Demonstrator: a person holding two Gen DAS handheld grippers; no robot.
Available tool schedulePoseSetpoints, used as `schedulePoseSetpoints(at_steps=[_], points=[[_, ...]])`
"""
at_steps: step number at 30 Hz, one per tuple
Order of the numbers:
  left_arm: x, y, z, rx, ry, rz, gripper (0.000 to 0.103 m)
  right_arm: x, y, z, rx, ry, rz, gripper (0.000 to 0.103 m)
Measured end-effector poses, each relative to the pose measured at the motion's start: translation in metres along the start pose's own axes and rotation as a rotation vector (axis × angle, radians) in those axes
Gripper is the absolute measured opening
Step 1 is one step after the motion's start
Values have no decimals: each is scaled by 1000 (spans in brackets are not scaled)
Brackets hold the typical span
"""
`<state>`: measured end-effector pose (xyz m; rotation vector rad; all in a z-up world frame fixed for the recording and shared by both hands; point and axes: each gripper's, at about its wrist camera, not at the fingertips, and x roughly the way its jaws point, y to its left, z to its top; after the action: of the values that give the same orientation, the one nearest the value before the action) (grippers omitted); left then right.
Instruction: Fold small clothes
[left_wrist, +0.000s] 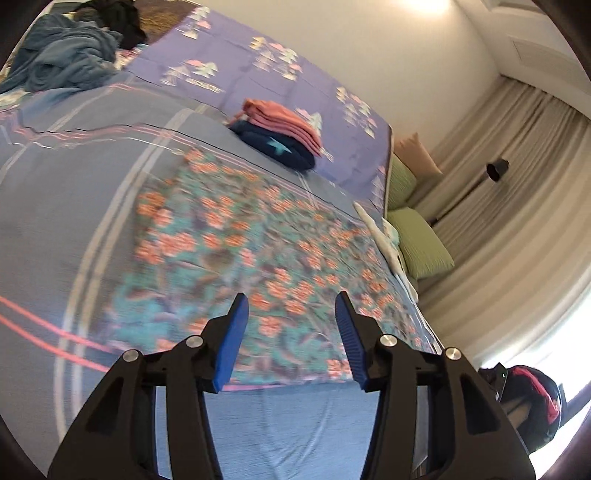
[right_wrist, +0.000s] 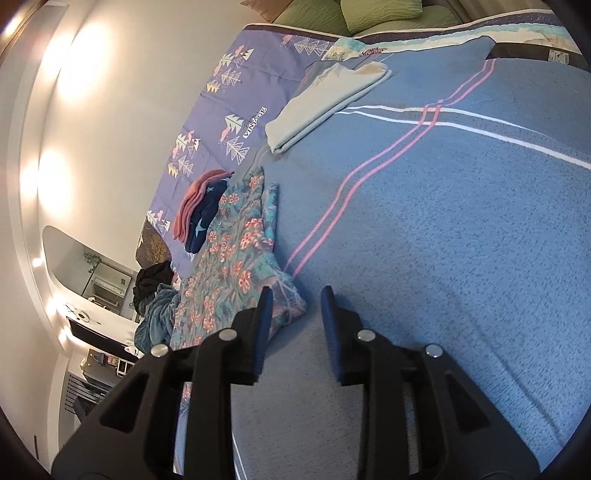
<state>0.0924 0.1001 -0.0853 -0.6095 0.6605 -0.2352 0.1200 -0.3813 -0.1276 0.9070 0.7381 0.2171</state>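
The left gripper (left_wrist: 291, 306) hangs released above the floral garment (left_wrist: 236, 258), its 2 blue pads (left_wrist: 232, 339) standing apart with nothing between them; this view is blurred. The floral garment lies spread flat on the blue striped blanket (left_wrist: 55, 206) that covers the bed. In the right wrist view the right gripper (right_wrist: 295, 299) is also released, its jaws parted with nothing clamped; the near corner of the floral garment (right_wrist: 236, 254) lies just at the left pad (right_wrist: 264, 325), and the gap between the pads shows bare blanket (right_wrist: 443, 221). Beyond the far edge of the floral garment sits a stack of 2 folded pieces, a pink one (left_wrist: 284, 122) on top of a navy one with light stars (left_wrist: 280, 151), resting where the blanket meets the purple quilt with tree prints (left_wrist: 229, 62). A folded pale piece (right_wrist: 325, 103) lies farther up the bed toward the green pillows (right_wrist: 369, 14). At the other end of the bed a heap of teal and black cloth (left_wrist: 74, 48) lies unfolded. Beige curtains (left_wrist: 517, 184) hang beside the bed.
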Motion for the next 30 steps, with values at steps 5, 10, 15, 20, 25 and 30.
schedulePoseSetpoints(at_steps=[5,10,15,20,25,30], points=[[21,-9,-6,24,43,9,50,1,0,0,-3,3,1,25],[31,-9,22,-4,34,-15,50,11,23,19,5,11,59,28],[63,-22,68,31,9,76,50,73,88,52,-42,117,208,28],[132,-7,102,32,74,231,35,172,136,70,-151,273,108,2],[180,34,115,47,132,457,27,240,117,94,-146,312,-102,0],[168,64,131,19,48,571,19,246,98,114,-111,245,-138,0]])
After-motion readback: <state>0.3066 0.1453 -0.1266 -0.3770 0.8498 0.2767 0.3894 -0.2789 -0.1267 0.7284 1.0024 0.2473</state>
